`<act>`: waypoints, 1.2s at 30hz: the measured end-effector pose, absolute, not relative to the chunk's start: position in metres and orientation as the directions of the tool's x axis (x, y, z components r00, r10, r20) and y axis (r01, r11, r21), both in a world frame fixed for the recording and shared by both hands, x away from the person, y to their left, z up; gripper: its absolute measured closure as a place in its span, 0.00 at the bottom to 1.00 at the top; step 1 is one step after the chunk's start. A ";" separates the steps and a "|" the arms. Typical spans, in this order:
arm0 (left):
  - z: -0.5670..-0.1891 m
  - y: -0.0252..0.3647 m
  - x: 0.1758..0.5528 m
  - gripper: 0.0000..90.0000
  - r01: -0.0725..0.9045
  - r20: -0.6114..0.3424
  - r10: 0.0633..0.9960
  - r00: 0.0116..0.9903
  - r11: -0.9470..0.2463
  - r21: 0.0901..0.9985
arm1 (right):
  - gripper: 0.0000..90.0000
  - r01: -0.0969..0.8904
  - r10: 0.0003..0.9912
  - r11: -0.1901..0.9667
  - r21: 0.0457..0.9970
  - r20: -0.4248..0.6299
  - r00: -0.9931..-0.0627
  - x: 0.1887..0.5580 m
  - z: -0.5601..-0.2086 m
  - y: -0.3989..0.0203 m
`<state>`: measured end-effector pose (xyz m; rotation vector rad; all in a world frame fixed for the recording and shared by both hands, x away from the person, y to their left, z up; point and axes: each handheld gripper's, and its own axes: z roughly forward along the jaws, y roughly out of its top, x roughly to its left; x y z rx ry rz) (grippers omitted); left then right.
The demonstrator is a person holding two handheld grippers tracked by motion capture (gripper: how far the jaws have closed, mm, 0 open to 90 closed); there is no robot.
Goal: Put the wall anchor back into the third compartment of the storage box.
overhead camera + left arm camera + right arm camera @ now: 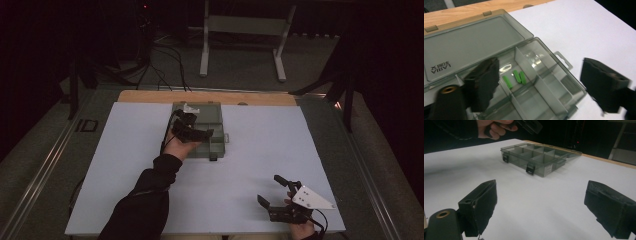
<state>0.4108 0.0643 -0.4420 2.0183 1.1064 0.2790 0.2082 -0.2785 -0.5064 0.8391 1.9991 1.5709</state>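
White mat [250, 165] on wooden table [150, 96], dark room, metal stand [243, 30] behind.

A wooden table [150, 96] carries a white sheet [260, 150] over most of its top. On the sheet's far middle lies an open grey compartment box [215, 145], its lid flat toward the far edge.

"ARAL" upside down, box lid [471, 45]

Three green pegs [514, 78] lie side by side in the open grey compartment box [554, 82].
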 end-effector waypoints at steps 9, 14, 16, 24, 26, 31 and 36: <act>-0.434 0.072 0.390 0.01 0.585 -0.175 0.743 0.645 -0.333 0.740 | 0.12 0.179 0.708 0.155 0.972 0.017 -0.706 0.209 -0.506 -0.280; -0.432 0.078 0.371 0.00 0.553 -0.166 0.728 0.665 -0.330 0.765 | 0.12 0.181 0.705 0.148 0.972 0.025 -0.709 0.209 -0.506 -0.281; -0.433 0.082 0.366 0.00 0.553 -0.201 0.703 0.682 -0.317 0.770 | 0.12 0.179 0.706 0.147 0.973 0.024 -0.708 0.209 -0.505 -0.281; -0.430 0.098 0.342 0.00 0.490 -0.186 0.644 0.742 -0.332 0.806 | 0.13 0.175 0.705 0.161 0.971 0.011 -0.709 0.208 -0.504 -0.278; -0.429 0.102 0.336 0.00 0.480 -0.187 0.631 0.753 -0.332 0.812 | 0.13 0.174 0.704 0.164 0.971 0.009 -0.711 0.208 -0.504 -0.277; -0.427 0.114 0.320 0.00 0.443 -0.170 0.603 0.779 -0.338 0.831 | 0.13 0.171 0.698 0.173 0.970 0.002 -0.716 0.209 -0.503 -0.273; -0.425 0.128 0.304 0.00 0.413 -0.159 0.587 0.794 -0.327 0.850 | 0.13 0.169 0.695 0.175 0.970 0.000 -0.719 0.210 -0.504 -0.272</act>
